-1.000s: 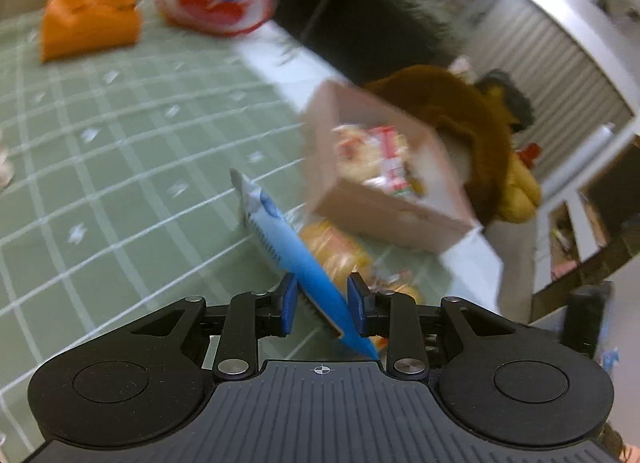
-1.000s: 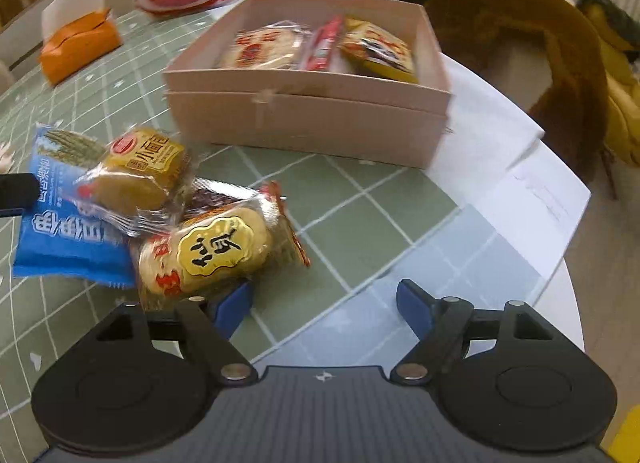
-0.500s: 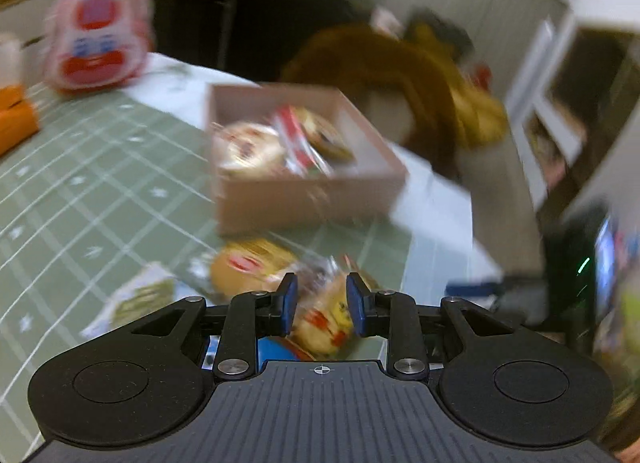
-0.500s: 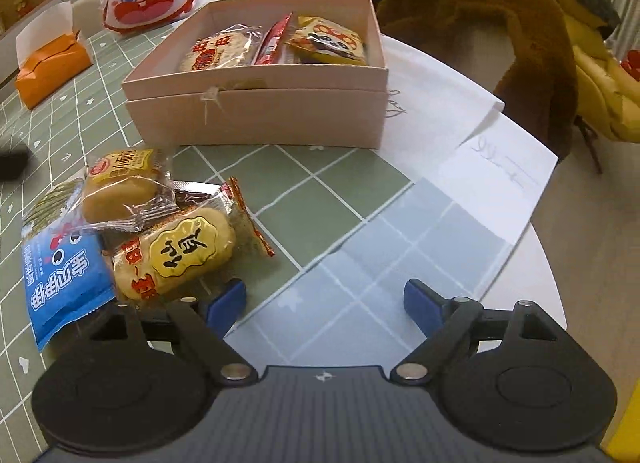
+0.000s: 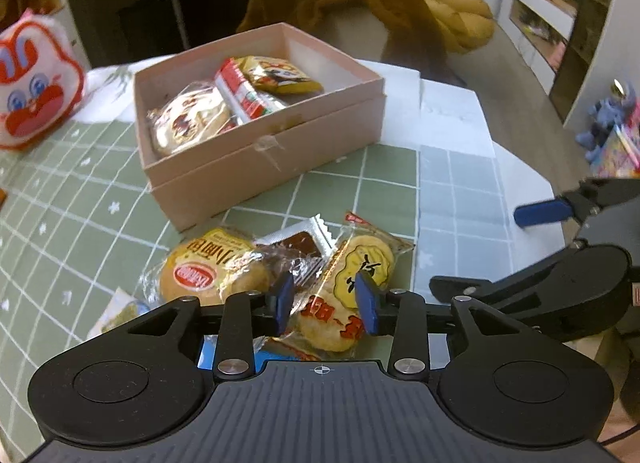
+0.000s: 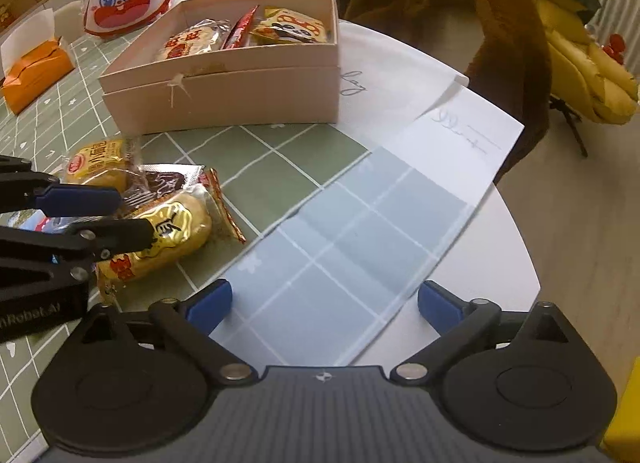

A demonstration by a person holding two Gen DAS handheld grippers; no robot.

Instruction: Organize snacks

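Faintly, "nRobot.AI" shows on the left claw [image 6: 78, 199] body.

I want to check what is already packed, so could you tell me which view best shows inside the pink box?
The left wrist view: it looks down into the pink box, showing three packets. The right wrist view is lower, its near wall hiding part.

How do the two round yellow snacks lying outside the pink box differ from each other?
The rice cracker lies on the right, between the opening left claw; the small bread lies left of it. The cracker bears black characters and red print; the bread bears a red oval label. Both are in clear wrappers on the green tablecloth.
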